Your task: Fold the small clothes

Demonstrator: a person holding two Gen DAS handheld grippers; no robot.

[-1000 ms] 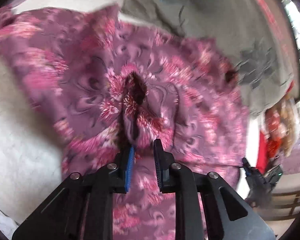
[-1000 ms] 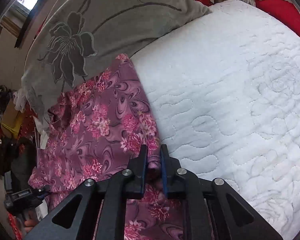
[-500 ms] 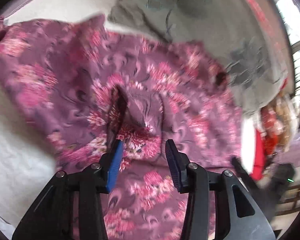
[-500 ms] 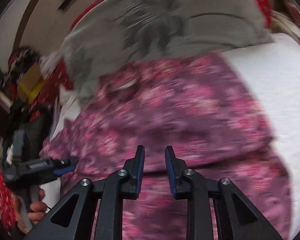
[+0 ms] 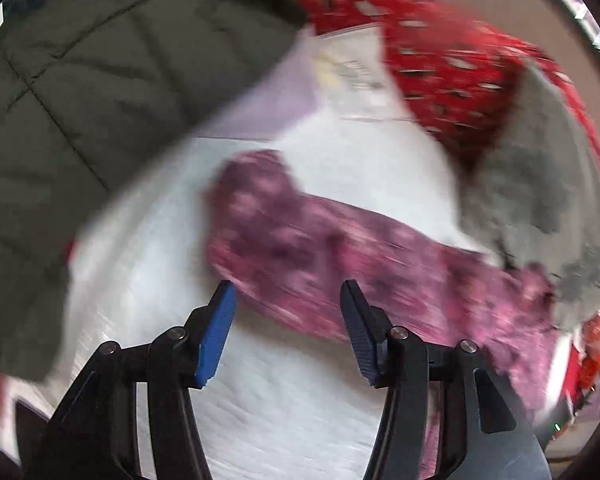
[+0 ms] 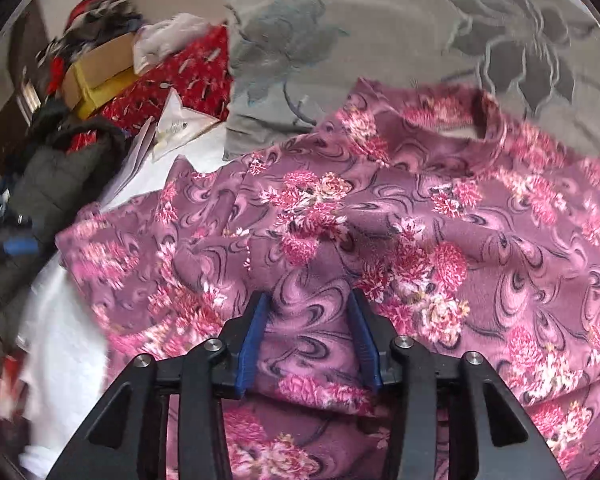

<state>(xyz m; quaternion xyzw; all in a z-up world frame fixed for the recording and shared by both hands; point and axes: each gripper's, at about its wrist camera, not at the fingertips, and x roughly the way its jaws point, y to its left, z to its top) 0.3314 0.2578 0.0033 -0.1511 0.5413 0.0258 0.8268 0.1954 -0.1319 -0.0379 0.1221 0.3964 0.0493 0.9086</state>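
Spreading apart, the left gripper (image 5: 288, 300) holds nothing above the white quilted bedspread (image 5: 300, 408). The right gripper (image 6: 308, 312) is opening too, a fold of the purple floral garment (image 6: 400, 232) between its pads, below the grey pillow (image 6: 380, 24).

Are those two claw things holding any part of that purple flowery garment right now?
Neither grips it. The left gripper is opening over the white bedspread, empty. The right gripper is opening, a loose ridge of the flowery garment between its pads.

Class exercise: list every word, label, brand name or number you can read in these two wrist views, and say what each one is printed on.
None can be read.
White paper packet: dark print, too small to read.
White sheet: marks smeared by motion blur.
Floral garment: pattern only, no text.
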